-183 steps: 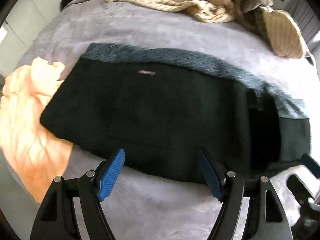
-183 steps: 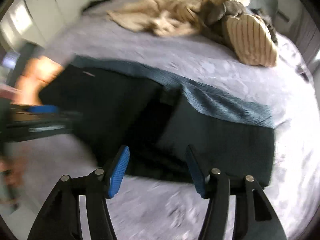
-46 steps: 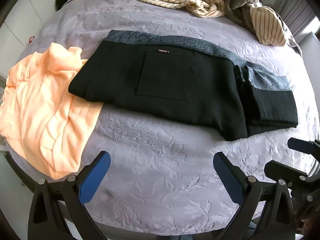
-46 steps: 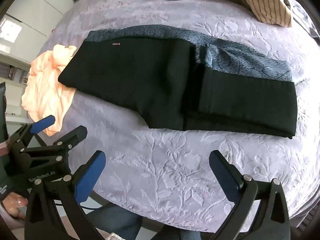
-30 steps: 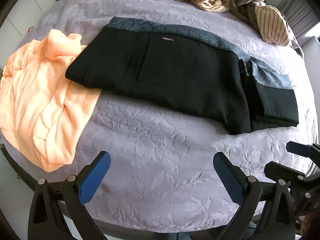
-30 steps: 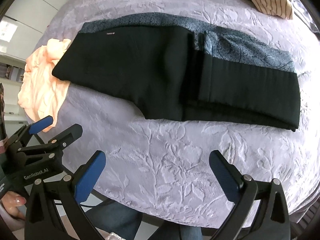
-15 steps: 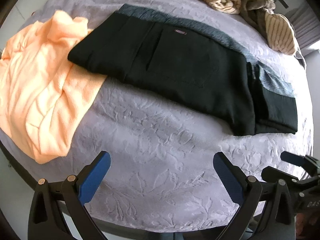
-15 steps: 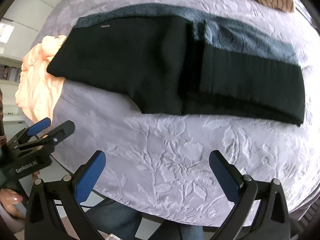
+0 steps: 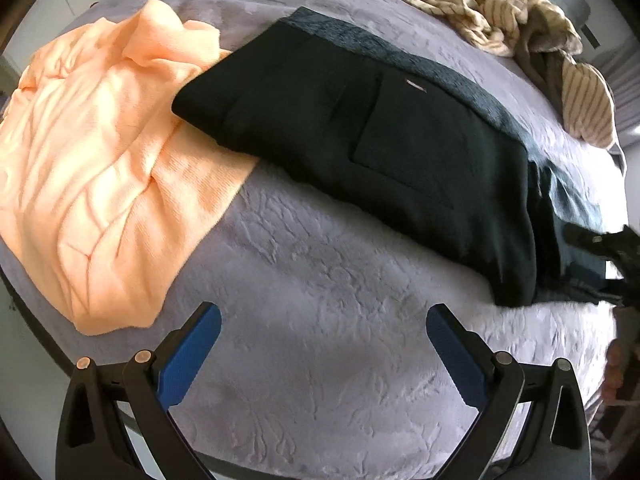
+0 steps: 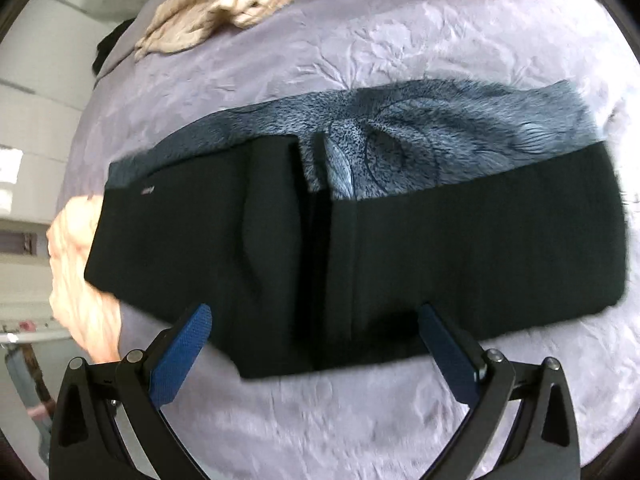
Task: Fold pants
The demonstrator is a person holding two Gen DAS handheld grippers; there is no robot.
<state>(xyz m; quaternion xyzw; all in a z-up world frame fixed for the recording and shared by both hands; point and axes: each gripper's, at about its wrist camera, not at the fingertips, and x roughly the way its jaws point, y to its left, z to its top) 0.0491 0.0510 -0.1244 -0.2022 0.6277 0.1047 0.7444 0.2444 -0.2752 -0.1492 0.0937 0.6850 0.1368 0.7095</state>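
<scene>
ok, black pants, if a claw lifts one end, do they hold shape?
Probably not: the black pants lie flat in soft folded layers, so they would likely droop and unfold. The fleecy lining suggests some weight. Their left end overlaps the orange garment, which may drag along.

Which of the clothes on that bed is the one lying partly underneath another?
The orange top. The black pants lie folded flat with one end resting on its edge, while the striped beige heap sits apart at the far side, touching neither.
</scene>
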